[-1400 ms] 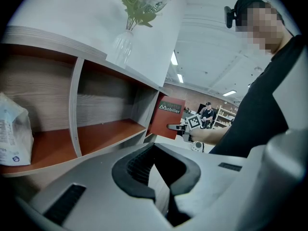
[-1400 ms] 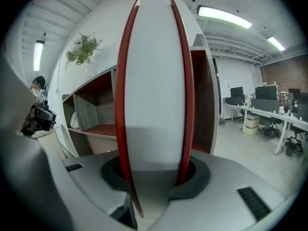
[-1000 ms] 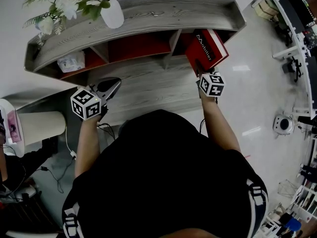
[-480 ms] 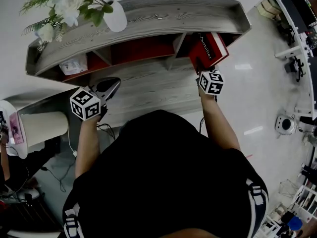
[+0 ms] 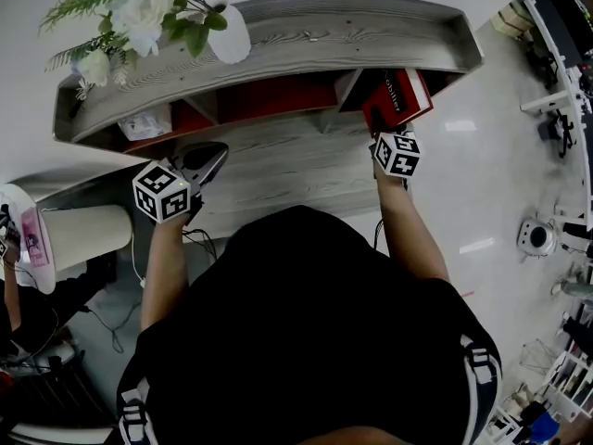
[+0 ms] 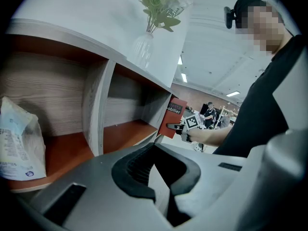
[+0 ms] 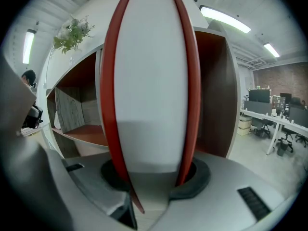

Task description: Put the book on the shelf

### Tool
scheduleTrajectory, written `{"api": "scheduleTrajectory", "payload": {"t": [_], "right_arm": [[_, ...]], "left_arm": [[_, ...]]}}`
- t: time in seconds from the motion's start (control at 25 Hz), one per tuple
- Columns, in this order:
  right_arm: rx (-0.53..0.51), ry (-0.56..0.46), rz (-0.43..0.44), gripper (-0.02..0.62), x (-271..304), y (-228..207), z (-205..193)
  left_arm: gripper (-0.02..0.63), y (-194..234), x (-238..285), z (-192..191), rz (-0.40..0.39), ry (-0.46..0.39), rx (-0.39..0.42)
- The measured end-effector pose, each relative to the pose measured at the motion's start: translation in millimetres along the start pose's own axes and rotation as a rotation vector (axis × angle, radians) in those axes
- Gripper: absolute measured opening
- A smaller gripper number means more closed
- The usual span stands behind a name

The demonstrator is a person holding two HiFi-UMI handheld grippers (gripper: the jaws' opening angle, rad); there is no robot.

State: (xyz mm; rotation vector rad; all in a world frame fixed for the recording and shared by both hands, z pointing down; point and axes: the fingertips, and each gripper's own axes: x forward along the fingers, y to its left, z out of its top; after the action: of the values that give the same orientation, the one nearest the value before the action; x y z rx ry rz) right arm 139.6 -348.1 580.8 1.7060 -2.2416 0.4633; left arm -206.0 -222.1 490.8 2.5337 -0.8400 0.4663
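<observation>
The red book (image 5: 400, 98) with white lettering stands upright, part of it inside the rightmost compartment of the grey wooden shelf (image 5: 306, 35). My right gripper (image 5: 379, 135) is shut on its near edge. In the right gripper view the book (image 7: 149, 81) fills the middle, white page edge between red covers, with the right gripper (image 7: 154, 170) clamped on its bottom and the compartment's brown wall (image 7: 211, 95) just to its right. My left gripper (image 5: 213, 154) hovers low in front of the shelf's left half, shut and holding nothing; the left gripper (image 6: 156, 170) faces two open red-floored compartments.
A white vase of flowers (image 5: 148, 17) stands on the shelf top at the left. A white plastic packet (image 5: 145, 121) lies in the leftmost compartment. A white cylinder (image 5: 79, 235) stands at my left, desks with equipment (image 5: 556, 26) at the right, a small round device (image 5: 536, 236) on the floor.
The right gripper has pushed the book a little deeper into the rightmost compartment, so less of its cover shows. The left gripper has stayed where it was.
</observation>
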Motion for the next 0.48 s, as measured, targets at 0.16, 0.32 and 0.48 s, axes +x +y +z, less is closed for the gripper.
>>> {"api": "scheduleTrajectory", "payload": {"t": [0.16,0.32,0.48], "right_arm": [[0.002,-0.001,-0.01,0.164,5.3,1.2,1.3],[-0.004,-0.006,-0.019,0.166,10.9,2.9,3.3],[-0.008,-0.008,-0.028,0.166,15.3,3.9,5.3]], "left_arm": [[0.02,5.6,-1.2,-0.9,0.002,0.005,-0.005],[0.02,11.4,-1.5,-1.4,0.004,0.009,-0.007],[0.02,14.0,-1.1,-2.2,0.0,0.013,-0.01]]}}
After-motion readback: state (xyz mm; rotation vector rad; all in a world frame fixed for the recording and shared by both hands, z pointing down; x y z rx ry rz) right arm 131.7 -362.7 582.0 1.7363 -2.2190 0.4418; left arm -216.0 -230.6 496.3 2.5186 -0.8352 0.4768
